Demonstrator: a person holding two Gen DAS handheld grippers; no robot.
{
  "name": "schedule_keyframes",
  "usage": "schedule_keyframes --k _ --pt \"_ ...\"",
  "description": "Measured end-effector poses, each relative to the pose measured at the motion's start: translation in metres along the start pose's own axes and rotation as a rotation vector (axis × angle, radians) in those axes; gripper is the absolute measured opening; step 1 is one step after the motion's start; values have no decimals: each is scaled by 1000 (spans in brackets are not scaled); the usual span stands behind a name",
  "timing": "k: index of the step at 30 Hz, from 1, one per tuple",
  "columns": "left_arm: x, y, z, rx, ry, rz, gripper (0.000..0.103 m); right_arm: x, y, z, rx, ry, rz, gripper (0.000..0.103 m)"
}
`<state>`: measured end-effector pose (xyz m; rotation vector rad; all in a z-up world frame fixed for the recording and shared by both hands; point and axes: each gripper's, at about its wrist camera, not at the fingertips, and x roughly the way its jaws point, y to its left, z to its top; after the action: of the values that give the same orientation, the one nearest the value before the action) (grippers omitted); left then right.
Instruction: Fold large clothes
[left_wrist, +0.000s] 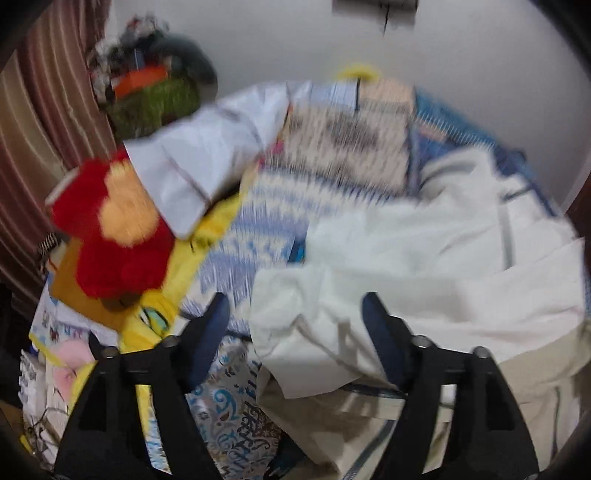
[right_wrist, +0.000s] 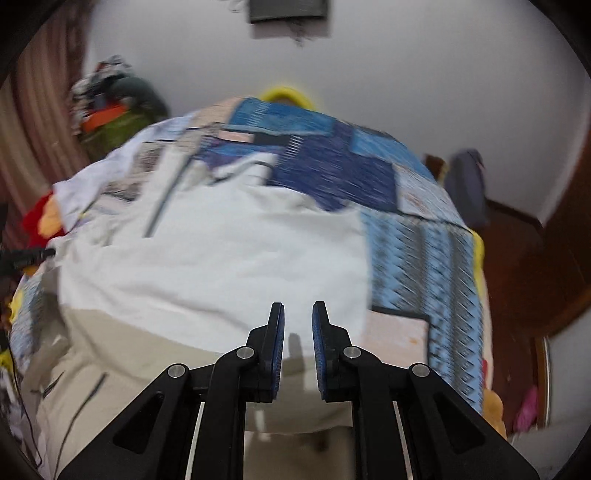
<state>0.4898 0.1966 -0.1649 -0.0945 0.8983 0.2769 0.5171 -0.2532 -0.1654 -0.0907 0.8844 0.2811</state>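
A large white and beige garment (left_wrist: 424, 266) lies crumpled on a bed with a blue patterned bedspread (left_wrist: 258, 236). My left gripper (left_wrist: 295, 306) is open wide, with a fold of the white cloth lying between its fingers. In the right wrist view the same garment (right_wrist: 221, 251) spreads over the bedspread (right_wrist: 424, 251). My right gripper (right_wrist: 298, 314) hovers over the garment's near edge, its fingers a narrow gap apart with nothing between them. Both views are blurred by motion.
A red and orange plush toy (left_wrist: 114, 229), a white pillow (left_wrist: 199, 166) and yellow cloth (left_wrist: 207, 236) lie at the bed's left. A clothes pile (left_wrist: 147, 85) stands by the curtain (left_wrist: 33, 147). A wooden door (right_wrist: 554, 258) is at right.
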Motion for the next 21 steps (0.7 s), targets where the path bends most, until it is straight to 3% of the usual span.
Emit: schedule_keyframes --k 2,5,8,11,14,17,21 --pt "-20 -12 4 31 -35 -31 83 9 19 3 -23 14 23 11" --pt "-21 -40 4 72 10 -145 83 39 41 2 -56 74 6 11" --pt "1 -78 -10 126 68 -158 83 80 51 -12 -92 180 -108 11" --pt "37 -118 -34 195 152 -171 83 86 55 -24 -130 138 -148 11" --pt "71 -143 -57 277 207 -118 85 84 63 -31 -209 115 -230 11" --pt "84 -140 -70 275 191 -148 92 83 69 -40 -306 87 -295 11" --pt "88 -127 -74 226 216 -169 92 81 71 -51 -366 44 -347 11"
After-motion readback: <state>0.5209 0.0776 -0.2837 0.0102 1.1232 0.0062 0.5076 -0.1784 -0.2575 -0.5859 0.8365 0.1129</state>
